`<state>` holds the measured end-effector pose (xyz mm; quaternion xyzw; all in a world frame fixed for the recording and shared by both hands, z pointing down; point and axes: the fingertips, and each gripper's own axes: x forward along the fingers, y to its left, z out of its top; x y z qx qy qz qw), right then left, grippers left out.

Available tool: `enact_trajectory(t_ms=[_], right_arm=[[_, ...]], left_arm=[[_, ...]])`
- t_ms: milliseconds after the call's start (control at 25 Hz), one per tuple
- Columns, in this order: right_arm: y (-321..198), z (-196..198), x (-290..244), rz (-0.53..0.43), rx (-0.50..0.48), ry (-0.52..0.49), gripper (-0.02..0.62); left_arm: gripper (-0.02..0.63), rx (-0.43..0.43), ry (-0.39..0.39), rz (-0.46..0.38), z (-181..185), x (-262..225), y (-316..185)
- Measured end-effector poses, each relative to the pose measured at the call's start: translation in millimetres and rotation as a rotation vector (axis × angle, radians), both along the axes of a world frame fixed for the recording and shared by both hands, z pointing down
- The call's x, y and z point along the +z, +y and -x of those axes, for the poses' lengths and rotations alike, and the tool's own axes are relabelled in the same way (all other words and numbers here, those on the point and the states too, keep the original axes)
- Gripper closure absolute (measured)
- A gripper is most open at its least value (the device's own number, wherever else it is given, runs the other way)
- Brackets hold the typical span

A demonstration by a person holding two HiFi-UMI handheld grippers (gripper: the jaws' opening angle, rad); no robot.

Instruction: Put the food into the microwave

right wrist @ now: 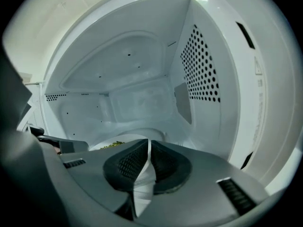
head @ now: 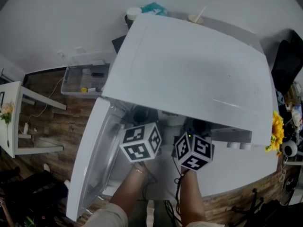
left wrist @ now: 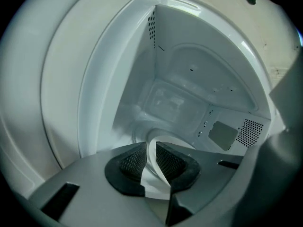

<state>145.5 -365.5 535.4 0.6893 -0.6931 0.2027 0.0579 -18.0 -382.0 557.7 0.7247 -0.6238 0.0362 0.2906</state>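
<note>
As left tongs, right tongs pinch thin plate — glossy, perforated microwave.

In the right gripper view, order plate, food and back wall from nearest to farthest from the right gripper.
1. The plate, gripped in the jaws.
2. The food, on the plate, left.
3. The back wall, farthest, straight ahead.

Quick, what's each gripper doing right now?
The left gripper is closed on the plate rim.
The right gripper is closed on the plate rim too.
</note>
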Motion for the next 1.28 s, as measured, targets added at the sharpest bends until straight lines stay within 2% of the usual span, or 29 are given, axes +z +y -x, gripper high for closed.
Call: enact_trajectory(t_ms=[280,400,560,640,840,1120,1280], right_arm=[[15.9,4.9,-21.9,-0.116,-0.029,-0.058,0.575],[26.9,9.2,-21.4,-0.100,-0.061,-0.047,0.575],[45.1,13.5,-22.9,-0.069,-0.104,-0.039,0.577],[55.6,14.1,-26.1,-0.054,-0.127,-0.032,0.577],[84.8,7.9,-36.2,-0.028,-0.159,0.000,0.577],[130.9,9.3,-63.9,-0.023,-0.204,0.001,0.577],[156.8,13.9,-83.4,-0.032,-0.233,-0.021,0.577]], left_arm=[[0.534,-0.011,-0.056,-0.065,-0.3,-17.3,32.3],[0.534,0.025,-0.073,-0.075,-4.5,-20.1,48.6],[0.535,0.071,-0.069,-0.044,-9.8,-16.9,66.6],[0.597,0.084,-0.084,-0.037,-10.9,-20.6,76.7],[0.597,0.124,-0.107,-0.042,-20.2,-37.3,103.3],[0.597,0.172,-0.141,-0.099,-37.4,-77.4,150.4],[0.597,0.204,-0.133,-0.117,-41.3,-98.7,174.5]])
